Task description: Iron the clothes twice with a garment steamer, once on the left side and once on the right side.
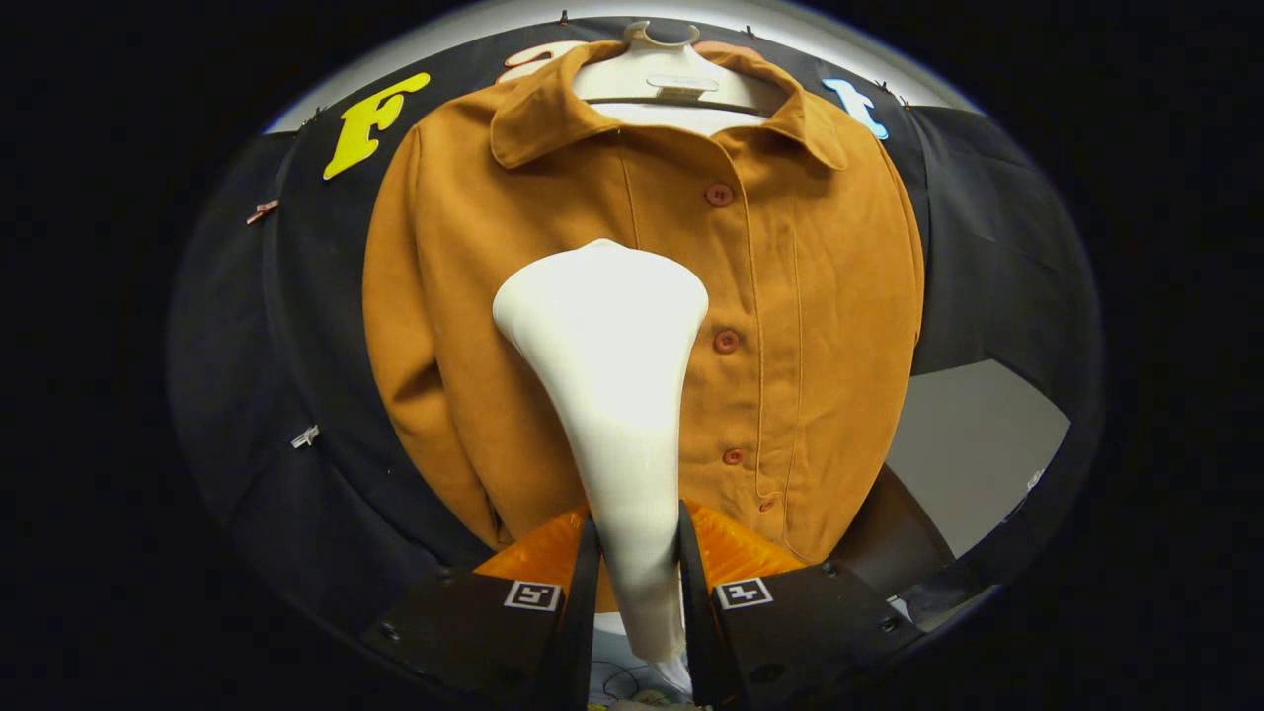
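Gripper (630, 553) aimed level at the hanging garment, fingers upright and parallel — both pressed on the handle of the garment steamer (612, 395) between them. Steamer's long axis runs up and away from the fingers; its wide head points at the jacket (810, 326), over the panel left of the button (726, 341) row, about mid-chest. Jacket hangs buttoned on a pale hanger (662, 69) against the far dark wall cloth — sleeves down both sides.

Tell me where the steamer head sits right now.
In the gripper view, the steamer is clamped between the gripper fingers, its head up against the brown shirt, just beside the button column at mid-chest.
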Available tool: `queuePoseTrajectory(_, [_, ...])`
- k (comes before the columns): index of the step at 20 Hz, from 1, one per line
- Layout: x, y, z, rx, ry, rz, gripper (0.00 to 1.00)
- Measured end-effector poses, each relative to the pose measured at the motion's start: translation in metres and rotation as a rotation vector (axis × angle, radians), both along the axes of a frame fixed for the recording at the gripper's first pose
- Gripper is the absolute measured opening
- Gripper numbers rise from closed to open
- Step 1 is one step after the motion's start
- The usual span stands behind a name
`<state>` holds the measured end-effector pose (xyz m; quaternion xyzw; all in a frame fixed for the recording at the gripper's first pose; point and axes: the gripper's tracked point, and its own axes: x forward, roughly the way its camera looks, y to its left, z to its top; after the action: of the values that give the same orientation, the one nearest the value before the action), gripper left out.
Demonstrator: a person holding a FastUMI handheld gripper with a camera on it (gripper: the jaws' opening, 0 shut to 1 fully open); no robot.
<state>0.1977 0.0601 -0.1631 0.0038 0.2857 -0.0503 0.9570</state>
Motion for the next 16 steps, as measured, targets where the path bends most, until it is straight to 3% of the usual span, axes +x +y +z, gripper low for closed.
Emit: queuePoseTrajectory(16, [-0.011, -0.010, -0.079, 0.020, 0.194, -0.009, 0.42])
